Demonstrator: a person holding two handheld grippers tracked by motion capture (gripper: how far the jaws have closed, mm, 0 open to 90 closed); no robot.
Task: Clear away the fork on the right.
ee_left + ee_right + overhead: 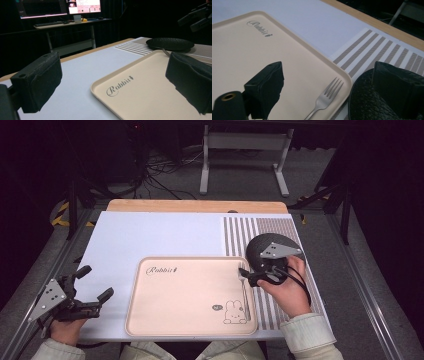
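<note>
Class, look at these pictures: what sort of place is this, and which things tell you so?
Probably a recording lab or studio: lit monitors on a desk, loose cables on the floor, and a metal-railed table laid with a tray and fork.

We see a silver metal fork (329, 96) lying flat along the right side of the beige tray (190, 292), tines toward the far edge and handle running toward us, beside the printed rabbit. The tray (a shallow rectangle with rounded corners and a raised rim, "Rabbit" lettered at its far left) sits at the near middle of the table. Just past its far right corner lies a round black textured dish (170, 43).
</note>
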